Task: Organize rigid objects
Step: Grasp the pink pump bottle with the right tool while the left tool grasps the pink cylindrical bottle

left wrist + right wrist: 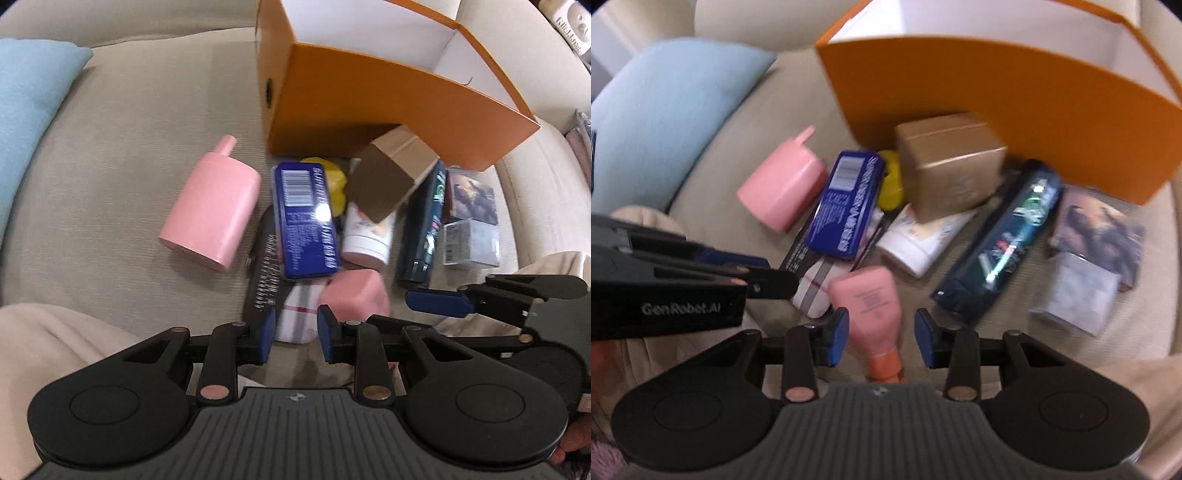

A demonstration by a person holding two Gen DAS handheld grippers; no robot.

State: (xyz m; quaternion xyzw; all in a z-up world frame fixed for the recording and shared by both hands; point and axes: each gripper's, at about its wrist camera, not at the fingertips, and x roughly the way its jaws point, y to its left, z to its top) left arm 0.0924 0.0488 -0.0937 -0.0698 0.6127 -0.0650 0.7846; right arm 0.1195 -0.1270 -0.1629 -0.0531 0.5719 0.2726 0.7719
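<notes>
A heap of items lies on the beige sofa seat (122,155) in front of an orange box (369,107): a pink bottle (212,206), a blue tin (304,221), a brown carton (391,173), a white tube (367,240), a dark toothbrush pack (423,229) and clear-wrapped boxes (471,218). My left gripper (296,334) points down over a white striped pack (295,317) that shows between its pads, with no clear press on it. My right gripper (881,334) stands open around a pink tube (871,295) with an orange cap; a gap shows beside its right pad.
The orange box (1015,122) stands open with a white inside, at the back right. A light blue cushion (29,110) lies on the left of the seat. A person's beige-clad leg (55,350) is at the lower left. The two grippers are close side by side.
</notes>
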